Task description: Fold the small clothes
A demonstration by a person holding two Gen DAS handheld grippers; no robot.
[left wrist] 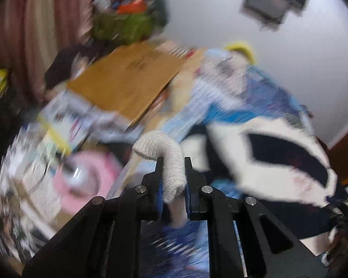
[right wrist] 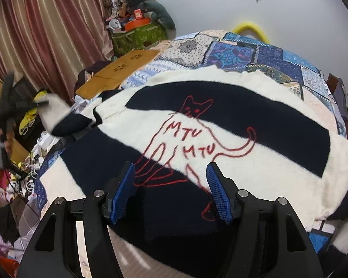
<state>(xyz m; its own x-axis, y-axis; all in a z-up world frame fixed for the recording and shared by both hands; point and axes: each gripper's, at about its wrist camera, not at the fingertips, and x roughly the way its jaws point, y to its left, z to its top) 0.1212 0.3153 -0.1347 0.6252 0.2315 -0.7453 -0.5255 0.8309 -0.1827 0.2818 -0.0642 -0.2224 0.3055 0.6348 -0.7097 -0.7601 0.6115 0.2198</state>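
A white and navy striped sweater (right wrist: 232,125) with a red cat outline lies spread flat on the patchwork quilt (right wrist: 243,53) of a bed. My right gripper (right wrist: 170,185) hovers open just above its lower front, with nothing between the blue pads (right wrist: 125,185). In the left wrist view, which is blurred, my left gripper (left wrist: 173,162) is shut on the sweater's white knit cuff (left wrist: 160,148), and the sweater body (left wrist: 278,153) lies to its right. The right wrist view shows that left gripper (right wrist: 14,106) at the far left, holding the sleeve (right wrist: 62,118) lifted off the bed's edge.
Pink striped curtains (right wrist: 46,34) hang at the left. A wooden board (right wrist: 118,71) leans by the bed's far corner, beside a green bag (right wrist: 136,34) heaped with clutter. Cables and clothes litter the floor (right wrist: 23,173) on the left. A yellow hoop (right wrist: 252,29) shows behind the bed.
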